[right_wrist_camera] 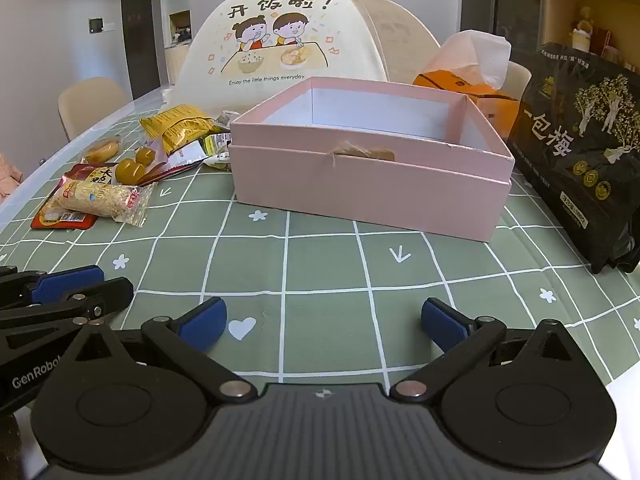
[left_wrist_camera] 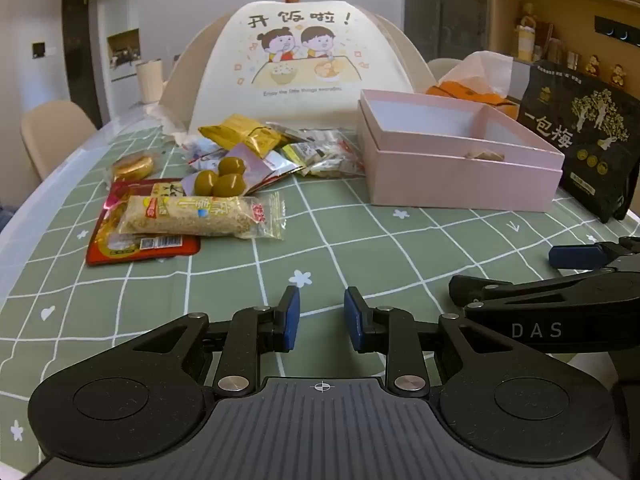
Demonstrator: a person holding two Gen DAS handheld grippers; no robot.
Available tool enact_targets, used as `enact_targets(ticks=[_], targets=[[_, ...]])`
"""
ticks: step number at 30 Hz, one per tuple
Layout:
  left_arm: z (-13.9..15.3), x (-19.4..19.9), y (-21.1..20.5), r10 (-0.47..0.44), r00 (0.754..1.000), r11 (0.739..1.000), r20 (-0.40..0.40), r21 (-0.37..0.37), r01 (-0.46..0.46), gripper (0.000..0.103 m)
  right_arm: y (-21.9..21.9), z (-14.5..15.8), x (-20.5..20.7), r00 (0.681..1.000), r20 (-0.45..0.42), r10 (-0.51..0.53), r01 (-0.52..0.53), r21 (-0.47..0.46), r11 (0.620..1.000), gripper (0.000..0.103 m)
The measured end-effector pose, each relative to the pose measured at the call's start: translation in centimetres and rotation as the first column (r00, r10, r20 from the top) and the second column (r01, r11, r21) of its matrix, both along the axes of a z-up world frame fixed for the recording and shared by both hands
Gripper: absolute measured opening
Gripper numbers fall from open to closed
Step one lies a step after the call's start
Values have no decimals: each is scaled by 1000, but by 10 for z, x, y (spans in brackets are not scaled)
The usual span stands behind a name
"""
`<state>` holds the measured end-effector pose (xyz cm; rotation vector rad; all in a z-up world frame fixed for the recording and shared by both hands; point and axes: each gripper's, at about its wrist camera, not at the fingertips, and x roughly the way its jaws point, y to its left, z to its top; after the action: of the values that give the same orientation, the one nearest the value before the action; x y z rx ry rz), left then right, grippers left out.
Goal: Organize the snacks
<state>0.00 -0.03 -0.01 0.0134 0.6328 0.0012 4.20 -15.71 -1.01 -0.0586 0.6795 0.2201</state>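
**Snacks heaped left of pink box, both grippers empty**

Piled on the green checked cloth [left_wrist_camera: 328,240], just left of the pink box [left_wrist_camera: 460,172] — a snack heap [left_wrist_camera: 240,160]. Nearest in it: a rice bar [left_wrist_camera: 196,218] in clear wrap, long axis running left to right across the left wrist view, resting on a red pack [left_wrist_camera: 120,248]. Behind that, three green balls [left_wrist_camera: 220,180], a yellow bag [left_wrist_camera: 244,132], small clear packets [left_wrist_camera: 328,156] beside the box wall.

Box open, lid off, set well apart from a black bag [left_wrist_camera: 584,140] standing to its right. Only from the right wrist view: the box's near wall with a tan tag [right_wrist_camera: 368,154] and the bare white inside. Only from the left: the packets against the box, partly hidden otherwise.

Left gripper [left_wrist_camera: 322,320] low over the cloth, jaws narrowly apart, nothing between. Right gripper [right_wrist_camera: 324,320] spread wide, empty, over bare cloth in front of the box.
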Motion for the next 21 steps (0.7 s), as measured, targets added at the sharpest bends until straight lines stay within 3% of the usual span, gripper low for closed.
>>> enact_targets(ticks=[21], targets=[[0, 0, 0, 0, 1000, 1000, 0, -6, 0, 29, 0, 0, 0, 1000, 0, 0, 0, -1, 1000, 103]])
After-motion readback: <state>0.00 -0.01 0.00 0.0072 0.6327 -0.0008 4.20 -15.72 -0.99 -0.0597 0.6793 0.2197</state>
